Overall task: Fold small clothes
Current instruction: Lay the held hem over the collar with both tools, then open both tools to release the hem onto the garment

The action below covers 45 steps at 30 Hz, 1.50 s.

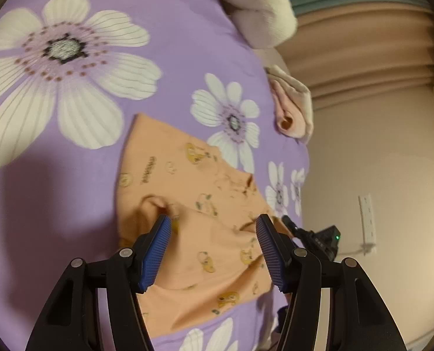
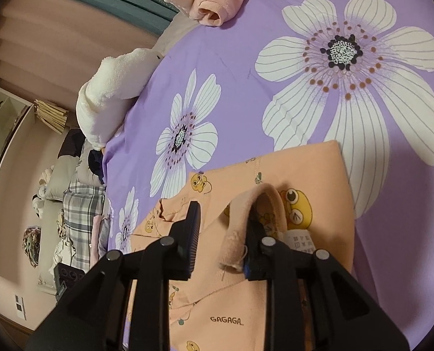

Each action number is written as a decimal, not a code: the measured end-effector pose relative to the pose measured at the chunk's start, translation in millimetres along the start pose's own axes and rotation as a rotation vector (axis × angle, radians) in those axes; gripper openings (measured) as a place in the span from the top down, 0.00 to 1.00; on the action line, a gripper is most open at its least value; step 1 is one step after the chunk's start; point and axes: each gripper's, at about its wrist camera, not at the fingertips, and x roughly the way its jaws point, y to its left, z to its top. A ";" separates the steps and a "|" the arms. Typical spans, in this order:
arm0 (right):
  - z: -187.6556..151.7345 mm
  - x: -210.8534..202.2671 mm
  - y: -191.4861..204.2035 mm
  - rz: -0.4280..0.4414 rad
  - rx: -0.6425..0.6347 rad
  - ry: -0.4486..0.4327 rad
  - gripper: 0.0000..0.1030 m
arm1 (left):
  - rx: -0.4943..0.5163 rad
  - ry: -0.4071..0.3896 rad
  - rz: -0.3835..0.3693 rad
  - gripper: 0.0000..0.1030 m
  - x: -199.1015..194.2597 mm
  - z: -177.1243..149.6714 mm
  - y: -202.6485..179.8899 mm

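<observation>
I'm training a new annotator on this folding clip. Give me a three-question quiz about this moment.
1. True or false: the left claw is clamped on the orange shirt.
2. What is the bedsheet like? A) purple with white flowers B) plain grey C) striped green
3. What word is printed on the shirt in the right wrist view?

Key: 1 false, its pads stand apart above the fabric; 2 A; 3 GAGAGA.
</observation>
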 end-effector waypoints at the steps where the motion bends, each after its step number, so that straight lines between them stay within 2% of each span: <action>1: -0.7 0.0 -0.5 0.001 -0.002 0.001 0.75 | 0.003 0.013 0.010 0.43 3.4 0.8 -0.2; 6: -1.7 1.3 3.0 0.012 -0.012 0.005 0.75 | -0.027 0.047 0.055 0.43 20.1 6.0 14.0; 17: -1.9 4.7 1.4 0.002 -0.014 0.011 0.75 | -0.015 0.157 0.014 0.44 26.3 -8.9 18.1; 18: -2.3 5.4 0.9 0.002 -0.013 0.013 0.75 | -0.018 0.166 0.013 0.46 27.4 -9.8 19.0; 23: -2.9 6.4 -1.0 0.001 -0.013 0.016 0.75 | -0.037 0.179 0.009 0.91 34.4 -11.5 18.5; 24: -2.7 6.2 -0.9 0.000 -0.016 0.015 0.75 | -0.047 0.178 -0.003 0.91 35.6 -11.5 18.0; 27: -1.8 5.0 1.0 -0.005 -0.033 0.010 0.79 | -0.085 0.133 -0.017 0.96 36.3 -6.8 18.3; 30: 2.7 1.7 2.0 0.013 -0.027 -0.014 0.89 | -0.147 0.035 -0.090 0.97 31.5 8.1 19.3; 33: 11.4 -0.4 -3.6 0.051 0.039 -0.037 0.92 | -0.202 -0.030 -0.150 0.97 31.9 28.9 17.7; 37: 22.3 4.3 -11.3 0.044 0.112 -0.051 0.94 | -0.226 -0.089 -0.126 0.97 43.3 55.4 14.0; 41: 30.7 13.9 -22.5 0.018 0.176 -0.060 0.94 | -0.287 -0.126 -0.049 0.97 56.6 71.7 23.0; 44: 36.9 16.7 -32.1 0.026 0.250 -0.067 0.89 | -0.374 -0.109 -0.010 0.97 65.2 81.5 43.5; 45: 38.7 16.5 -35.6 0.043 0.279 -0.067 0.83 | -0.392 -0.082 0.006 0.97 68.6 83.6 49.2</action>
